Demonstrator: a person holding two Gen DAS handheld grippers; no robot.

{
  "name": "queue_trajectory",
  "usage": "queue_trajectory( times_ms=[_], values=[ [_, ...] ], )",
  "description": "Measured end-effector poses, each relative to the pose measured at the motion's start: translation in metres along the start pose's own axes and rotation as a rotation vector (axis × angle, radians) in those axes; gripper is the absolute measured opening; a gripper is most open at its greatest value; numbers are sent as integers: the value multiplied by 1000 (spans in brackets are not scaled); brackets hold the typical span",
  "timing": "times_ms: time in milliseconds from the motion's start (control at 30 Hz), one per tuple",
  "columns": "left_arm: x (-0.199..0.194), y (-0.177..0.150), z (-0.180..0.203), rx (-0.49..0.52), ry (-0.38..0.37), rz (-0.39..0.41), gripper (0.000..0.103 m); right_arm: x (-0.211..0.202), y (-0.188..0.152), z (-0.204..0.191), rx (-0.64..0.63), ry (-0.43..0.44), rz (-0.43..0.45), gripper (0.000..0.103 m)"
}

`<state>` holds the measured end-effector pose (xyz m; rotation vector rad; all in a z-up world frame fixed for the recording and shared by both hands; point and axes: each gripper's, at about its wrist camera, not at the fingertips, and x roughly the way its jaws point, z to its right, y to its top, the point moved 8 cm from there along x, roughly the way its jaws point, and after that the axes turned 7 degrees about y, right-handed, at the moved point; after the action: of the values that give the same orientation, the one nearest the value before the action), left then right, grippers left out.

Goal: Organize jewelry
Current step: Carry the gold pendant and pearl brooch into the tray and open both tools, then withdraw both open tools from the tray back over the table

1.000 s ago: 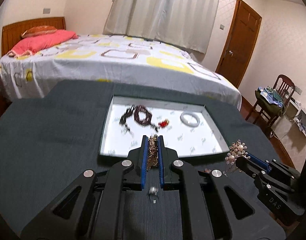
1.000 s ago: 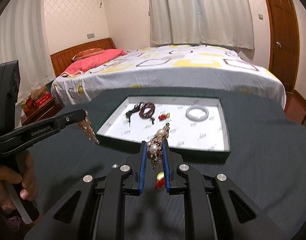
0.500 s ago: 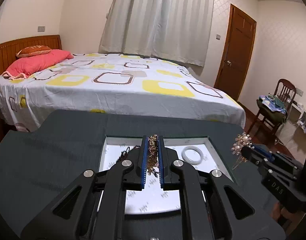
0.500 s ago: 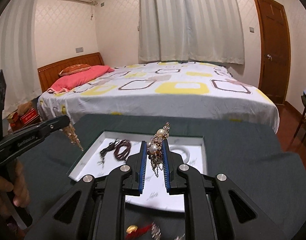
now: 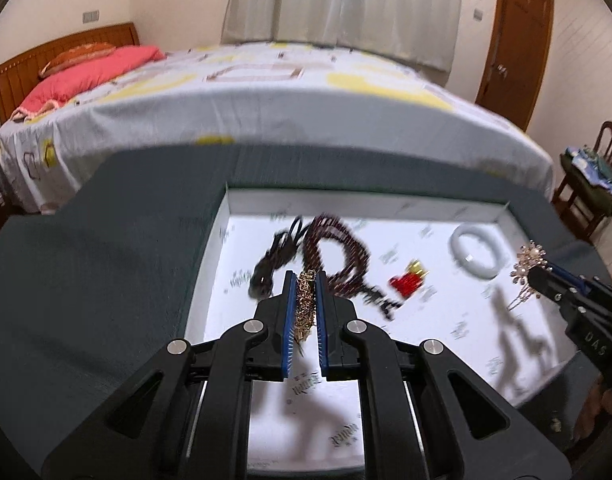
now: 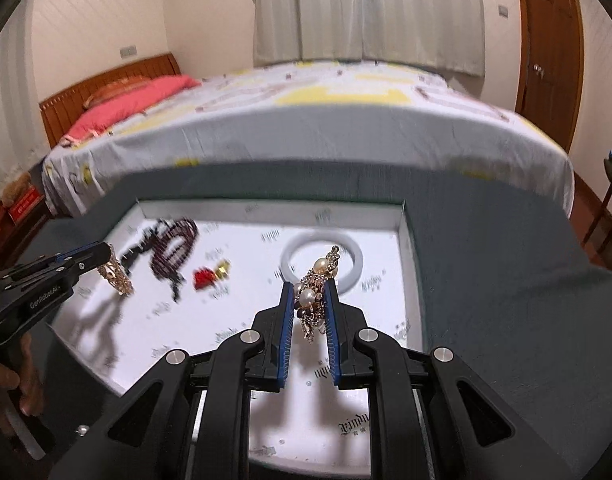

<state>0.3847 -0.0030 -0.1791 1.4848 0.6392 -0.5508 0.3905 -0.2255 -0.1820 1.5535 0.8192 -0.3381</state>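
Note:
My left gripper (image 5: pixel 304 280) is shut on a gold chain piece (image 5: pixel 304 304) and holds it over the white tray (image 5: pixel 222 216), beside the dark bead bracelet (image 5: pixel 337 248). My right gripper (image 6: pixel 309 292) is shut on a pearl and gold ornament (image 6: pixel 315 288) above the tray (image 6: pixel 405 248), just in front of the white bangle (image 6: pixel 351 276). A small red and gold charm (image 5: pixel 407 280) lies in the tray's middle. Each gripper shows in the other's view: the right one (image 5: pixel 533 276), the left one (image 6: pixel 102 256).
The tray sits on a dark grey tabletop (image 5: pixel 106 264). A bed (image 5: pixel 266 104) stands right behind the table. A wooden chair (image 5: pixel 593 184) and a door (image 5: pixel 513 32) are at the far right. A hand (image 6: pixel 14 384) holds the left gripper's handle.
Both grippers have tilted down and moved forward over the tray, still holding their jewelry pieces. The tray now fills the lower middle of both views.

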Motion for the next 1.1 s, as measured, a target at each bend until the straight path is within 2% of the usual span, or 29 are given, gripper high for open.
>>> queue_trajectory(
  times_ms=[200, 467, 533, 600, 667, 700, 867, 1000, 1100],
  values=[
    [19, -8, -2, 5, 9, -54, 10, 19, -12, 7, 14, -6, -65, 16],
    [26, -13, 0, 22, 5, -79, 11, 25, -16, 12, 35, -16, -81, 17],
    [28, -13, 0, 16, 2, -82, 16, 24, -17, 14, 46, -12, -81, 20],
    [27, -14, 0, 19, 8, -77, 31, 24, -17, 13, 45, -3, -79, 26],
    [26, -15, 0, 16, 2, -76, 40, 21, -15, 9, 32, 9, -66, 43],
    [25, -16, 1, 12, -1, -74, 43, 19, -15, 8, 27, 2, -55, 55],
    [17, -14, 0, -2, -7, -69, 54, 5, -10, 9, 59, 16, -17, 56],
    [-4, -10, -2, -13, -8, -35, 61, -15, -7, 6, 73, 24, 18, 56],
    [-21, -11, -1, -10, -11, -14, 63, -31, -7, 4, 77, 25, 39, 56]
  ],
)
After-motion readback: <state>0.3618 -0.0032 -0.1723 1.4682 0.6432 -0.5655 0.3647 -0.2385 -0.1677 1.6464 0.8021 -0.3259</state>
